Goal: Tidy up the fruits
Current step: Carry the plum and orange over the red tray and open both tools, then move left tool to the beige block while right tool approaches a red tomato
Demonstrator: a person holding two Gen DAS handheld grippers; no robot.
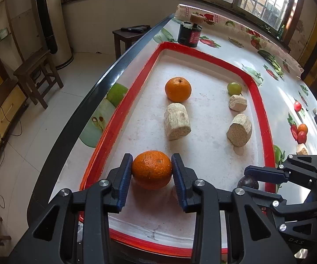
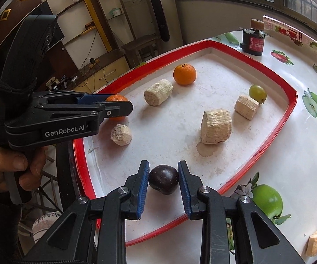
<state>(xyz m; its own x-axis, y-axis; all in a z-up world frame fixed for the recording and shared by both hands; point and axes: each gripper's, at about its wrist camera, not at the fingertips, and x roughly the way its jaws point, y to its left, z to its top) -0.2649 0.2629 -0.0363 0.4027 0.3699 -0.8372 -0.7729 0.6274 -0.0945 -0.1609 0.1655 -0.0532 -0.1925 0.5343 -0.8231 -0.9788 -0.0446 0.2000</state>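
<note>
On a red-rimmed tray (image 1: 257, 92) atop a fruit-patterned worktop (image 2: 294, 145), the left gripper (image 1: 151, 170) has its jaws clamped on an orange (image 1: 152, 169) near the tray's front edge, while the right gripper (image 2: 163, 179) has its jaws closed around a dark plum (image 2: 163, 178) beside it. Farther in lie pale wood chunks (image 2: 216, 129), a second orange (image 1: 178, 88) and a green grape (image 1: 234, 88).

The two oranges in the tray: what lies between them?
A pale cut cane piece lies on its side between the far orange and the orange in the left tongs, seen in the left wrist view.
</note>
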